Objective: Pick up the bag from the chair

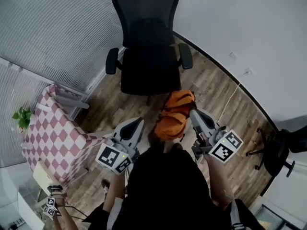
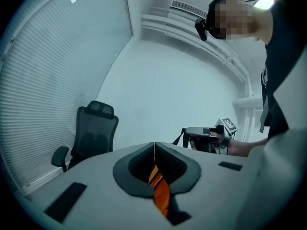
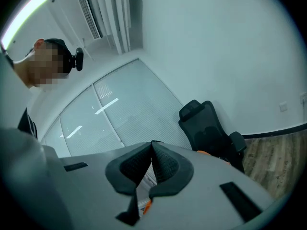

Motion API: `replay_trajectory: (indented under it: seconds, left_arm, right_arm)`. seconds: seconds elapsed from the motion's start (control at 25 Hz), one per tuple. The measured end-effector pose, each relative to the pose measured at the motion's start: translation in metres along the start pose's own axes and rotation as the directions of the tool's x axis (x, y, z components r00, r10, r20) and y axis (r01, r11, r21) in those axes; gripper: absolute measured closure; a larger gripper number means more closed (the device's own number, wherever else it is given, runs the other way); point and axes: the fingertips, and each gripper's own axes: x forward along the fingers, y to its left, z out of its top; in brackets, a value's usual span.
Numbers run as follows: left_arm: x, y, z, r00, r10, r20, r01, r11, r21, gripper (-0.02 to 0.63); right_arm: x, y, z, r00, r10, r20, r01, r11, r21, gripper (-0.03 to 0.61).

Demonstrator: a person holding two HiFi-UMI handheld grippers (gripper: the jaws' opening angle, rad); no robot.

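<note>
Clearly the orange bag (image 1: 175, 115) hangs clear of the office chair (image 1: 146, 73), between both tips. The left hand-held gripper (image 2: 154, 153) is clamped on its orange strap (image 2: 161, 194), and the right hand-held gripper (image 3: 152, 151) is pinched shut on the bag's other side.

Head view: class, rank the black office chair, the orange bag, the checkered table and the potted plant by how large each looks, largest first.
1. black office chair
2. checkered table, close behind the chair
3. orange bag, though it sits nearer the camera, which flatters it
4. potted plant, clearly smallest
</note>
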Motion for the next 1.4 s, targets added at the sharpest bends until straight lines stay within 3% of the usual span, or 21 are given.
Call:
replay_trajectory:
  seconds: [0.36,0.64,0.84,1.04,1.4]
  left_arm:
    - [0.017,-0.092,-0.017,0.998,-0.045,-0.037,0.045,0.999,-0.006,0.581]
    - [0.001,-0.143,-0.044,0.995,0.077,-0.06,-0.079,0.996,-0.031,0.581]
    - [-0.023,-0.159,-0.061,0.981,0.181,-0.066,-0.185,0.982,-0.049,0.581]
    - [-0.04,-0.173,-0.064,0.971,0.235,-0.041,-0.238,0.969,-0.069,0.581]
    - [-0.025,-0.194,-0.034,0.987,0.156,0.043,-0.156,0.988,0.014,0.581]
  right_arm:
    - [-0.102,0.001,0.022,0.998,-0.046,0.041,0.046,0.999,-0.009,0.557]
    - [-0.155,-0.007,0.026,0.999,0.013,0.03,-0.014,1.0,0.025,0.557]
    - [-0.172,-0.014,0.016,0.998,0.069,0.001,-0.069,0.996,0.055,0.557]
    - [-0.178,-0.007,0.006,0.995,0.101,-0.021,-0.099,0.991,0.093,0.557]
    - [-0.194,0.036,0.036,0.982,0.176,0.067,-0.18,0.982,0.065,0.557]
